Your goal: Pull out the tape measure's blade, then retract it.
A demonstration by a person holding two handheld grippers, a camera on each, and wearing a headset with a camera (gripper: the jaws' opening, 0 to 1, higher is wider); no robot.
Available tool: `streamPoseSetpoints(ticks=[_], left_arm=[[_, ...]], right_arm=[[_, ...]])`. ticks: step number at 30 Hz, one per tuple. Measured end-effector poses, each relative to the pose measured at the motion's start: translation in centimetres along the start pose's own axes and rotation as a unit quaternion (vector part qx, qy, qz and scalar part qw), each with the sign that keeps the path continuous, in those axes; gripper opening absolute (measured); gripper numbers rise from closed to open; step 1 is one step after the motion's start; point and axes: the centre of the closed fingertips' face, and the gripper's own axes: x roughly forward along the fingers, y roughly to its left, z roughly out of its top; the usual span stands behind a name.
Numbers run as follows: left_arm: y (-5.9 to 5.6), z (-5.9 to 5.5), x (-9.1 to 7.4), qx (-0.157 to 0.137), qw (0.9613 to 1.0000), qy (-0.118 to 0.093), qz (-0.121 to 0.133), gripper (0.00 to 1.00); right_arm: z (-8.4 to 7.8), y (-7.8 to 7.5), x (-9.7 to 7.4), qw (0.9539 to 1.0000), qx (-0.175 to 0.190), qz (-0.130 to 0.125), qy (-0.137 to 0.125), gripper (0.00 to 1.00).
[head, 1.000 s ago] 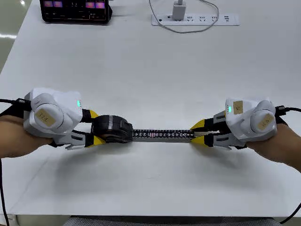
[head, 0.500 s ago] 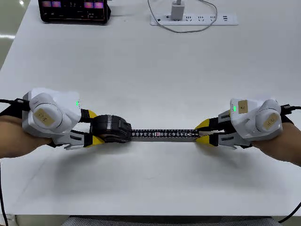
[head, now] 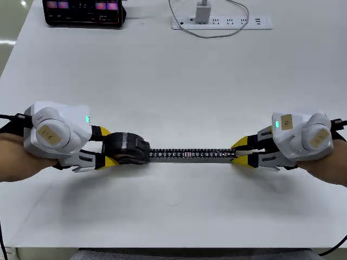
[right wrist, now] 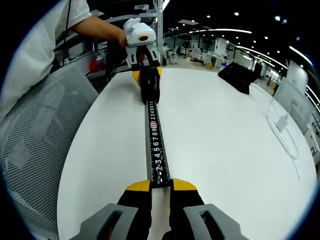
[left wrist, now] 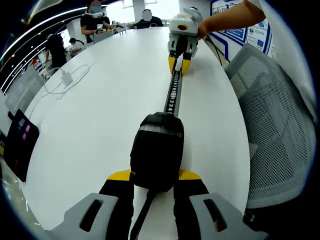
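Head view: left gripper (head: pixel 108 155) jaws clamp the tape measure case (head: pixel 126 148). Right gripper (head: pixel 244 153) jaws pinch the end of the blade (head: pixel 190 154), which stretches straight between them over the table (head: pixel 173 81). A level pull in line with the case should avoid kinking.

Left gripper view: case sits between the jaws, its blade slot hidden behind its body.

Right gripper view: blade runs ahead from the jaws, its very tip hidden between them.

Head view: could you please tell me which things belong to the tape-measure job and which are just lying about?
In use:
tape measure case, blade, left gripper, right gripper.

Lying about:
power strip, plugged-in charger, dark tablet.
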Motion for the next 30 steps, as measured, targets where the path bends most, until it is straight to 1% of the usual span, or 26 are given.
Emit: streamPoseSetpoints(ticks=[15,20,30], left_arm=[[0.0,0.0,0.0,0.001,1.0,0.001,0.0,0.25],[-0.1,0.0,0.0,0.0,1.0,0.001,0.0,0.25],[0.0,0.1,0.0,0.001,1.0,0.002,-0.002,0.25]], right_arm=[[-1.2,-0.1,-1.1,0.9999,-0.003,-0.001,0.014,0.09],[-1.6,-0.3,-1.6,0.9997,-0.006,0.0,0.025,0.09],[-2.4,-0.4,-2.0,0.9994,-0.004,0.0,0.034,0.08]])
